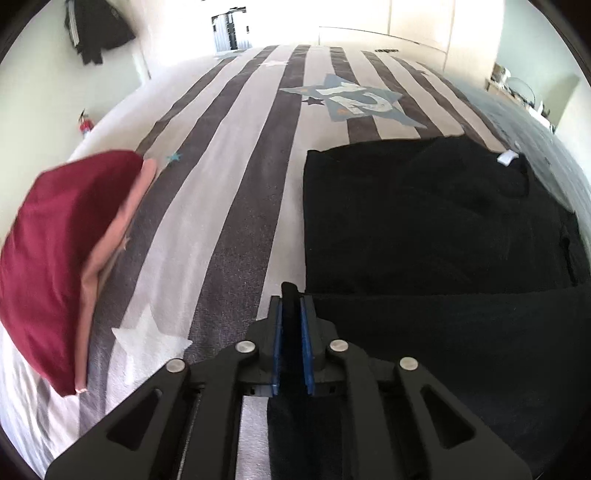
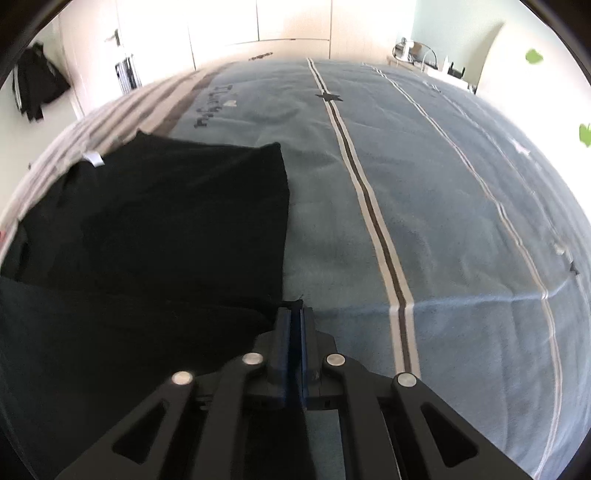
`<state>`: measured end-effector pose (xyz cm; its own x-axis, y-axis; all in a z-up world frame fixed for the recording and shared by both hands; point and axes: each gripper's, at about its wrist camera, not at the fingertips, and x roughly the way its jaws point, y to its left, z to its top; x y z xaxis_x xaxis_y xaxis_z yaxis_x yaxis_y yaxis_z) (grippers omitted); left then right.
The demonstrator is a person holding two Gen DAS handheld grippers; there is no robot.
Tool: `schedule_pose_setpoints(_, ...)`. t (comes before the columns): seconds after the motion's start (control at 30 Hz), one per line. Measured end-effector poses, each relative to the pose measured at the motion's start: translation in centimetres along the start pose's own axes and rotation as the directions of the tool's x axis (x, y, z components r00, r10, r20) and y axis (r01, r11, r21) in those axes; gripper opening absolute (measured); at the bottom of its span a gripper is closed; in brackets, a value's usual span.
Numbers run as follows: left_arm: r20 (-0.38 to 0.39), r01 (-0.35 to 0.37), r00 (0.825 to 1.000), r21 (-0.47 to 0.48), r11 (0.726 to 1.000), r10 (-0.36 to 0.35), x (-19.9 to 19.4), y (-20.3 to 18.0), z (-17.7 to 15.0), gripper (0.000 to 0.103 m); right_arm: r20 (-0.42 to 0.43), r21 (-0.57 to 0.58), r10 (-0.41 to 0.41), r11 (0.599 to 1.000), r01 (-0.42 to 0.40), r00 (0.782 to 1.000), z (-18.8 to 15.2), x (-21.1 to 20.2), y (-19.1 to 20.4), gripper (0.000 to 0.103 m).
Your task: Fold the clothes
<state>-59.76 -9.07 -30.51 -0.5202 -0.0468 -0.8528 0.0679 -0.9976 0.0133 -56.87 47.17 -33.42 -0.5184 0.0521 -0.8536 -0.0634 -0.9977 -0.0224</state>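
Note:
A black garment [image 1: 424,214] lies partly folded on the bed, its white neck label [image 1: 506,158] at the far side. A near layer of it runs back under both grippers. My left gripper [image 1: 291,299] is at the garment's near left corner, and black cloth fills the narrow gap between its blue pads [image 1: 306,343]. In the right wrist view the same black garment [image 2: 166,221] spreads to the left. My right gripper [image 2: 294,312] sits at its near right corner, with a tip of cloth poking out between the nearly shut pads.
A folded dark red garment [image 1: 55,258] rests on a pink one [image 1: 110,236] at the bed's left edge. The bed cover is grey-and-white striped [image 1: 229,184] on the left and blue [image 2: 424,221] on the right. Dark clothes [image 1: 96,29] hang on the far wall.

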Motion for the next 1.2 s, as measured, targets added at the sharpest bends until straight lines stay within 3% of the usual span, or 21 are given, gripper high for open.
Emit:
schedule_pose_setpoints(0.07,0.043,-0.025,0.999,-0.047,0.999,0.027,-1.1,0.8,0.4,0.046,0.005,0.034,-0.009,0.999,0.009,1.0,0.2,-0.5,-0.6,0.028)
schedule_pose_setpoints(0.17,0.128,-0.08,0.987,-0.118,0.99,0.095,-3.0,2.3,1.2,0.07,0.051,0.079,-0.033,0.996,0.029,0.998,1.1,-2.2,-2.0,0.031)
schedule_pose_setpoints(0.23,0.149,-0.078,0.984,-0.135,0.988,0.098,-3.3,2.8,2.2,0.074,0.069,0.087,-0.051,0.995,0.045,0.996,1.9,-2.8,-2.4,0.035)
schedule_pose_setpoints(0.33,0.132,-0.031,0.99,-0.102,0.994,0.044,-2.2,2.2,3.9,0.074,0.084,0.085,-0.036,0.996,0.029,0.996,3.8,-2.9,-2.5,0.043)
schedule_pose_setpoints(0.53,0.055,0.009,0.998,-0.001,1.0,-0.009,3.0,-1.4,8.1,0.074,0.039,0.067,0.033,0.997,-0.035,0.999,8.2,1.4,0.0,0.044)
schedule_pose_setpoints(0.7,0.003,0.014,1.0,-0.018,1.0,-0.014,6.5,-2.8,10.8,0.073,-0.012,0.057,0.059,0.997,-0.058,0.998,11.1,5.4,1.6,0.044)
schedule_pose_setpoints(0.8,-0.044,-0.011,0.999,0.025,1.0,0.012,8.3,-3.3,11.3,0.073,-0.017,0.065,0.06,0.996,-0.058,0.998,12.0,6.6,1.9,0.044)
schedule_pose_setpoints(0.87,-0.075,-0.003,0.997,0.051,0.999,0.007,9.2,-3.4,11.2,0.062,-0.028,0.079,0.062,0.995,-0.06,0.998,12.1,7.2,1.8,0.044)
schedule_pose_setpoints(1.2,-0.07,0.051,0.996,0.046,0.998,-0.048,9.8,-3.7,11.7,0.039,-0.075,0.097,0.066,0.994,-0.058,0.995,13.2,9.6,1.5,0.044)
